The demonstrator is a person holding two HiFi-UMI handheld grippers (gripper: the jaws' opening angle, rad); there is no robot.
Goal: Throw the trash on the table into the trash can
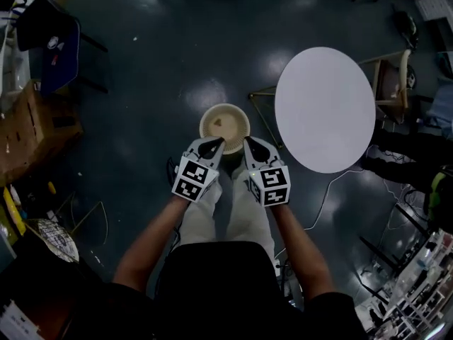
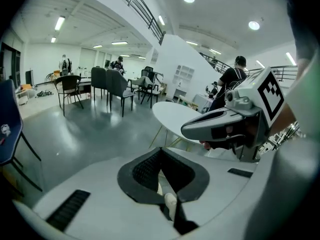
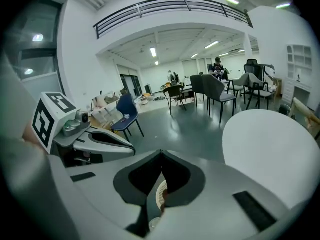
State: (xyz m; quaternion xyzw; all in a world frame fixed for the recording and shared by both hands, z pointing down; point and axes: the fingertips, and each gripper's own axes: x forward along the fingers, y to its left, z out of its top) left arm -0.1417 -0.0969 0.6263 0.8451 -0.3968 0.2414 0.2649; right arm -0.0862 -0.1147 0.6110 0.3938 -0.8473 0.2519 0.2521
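Note:
A round beige trash can point(image 1: 225, 121) stands on the dark floor in the head view, with a small brownish scrap inside it. The round white table point(image 1: 324, 108) to its right has a bare top. My left gripper point(image 1: 215, 144) hovers over the can's near rim, its jaws shut tip to tip with nothing between them. Close beside it my right gripper point(image 1: 250, 142) is also shut and holds nothing. In the right gripper view the can point(image 3: 161, 196) shows through the gap behind the closed tips point(image 3: 161, 153), and the table point(image 3: 270, 144) lies to the right.
A blue chair point(image 1: 53, 44) and cardboard boxes point(image 1: 32, 129) stand at the left. A wooden chair point(image 1: 393, 76) sits behind the table, and a white cable point(image 1: 331, 190) runs across the floor. Grey chairs point(image 2: 117, 86) and people stand far off.

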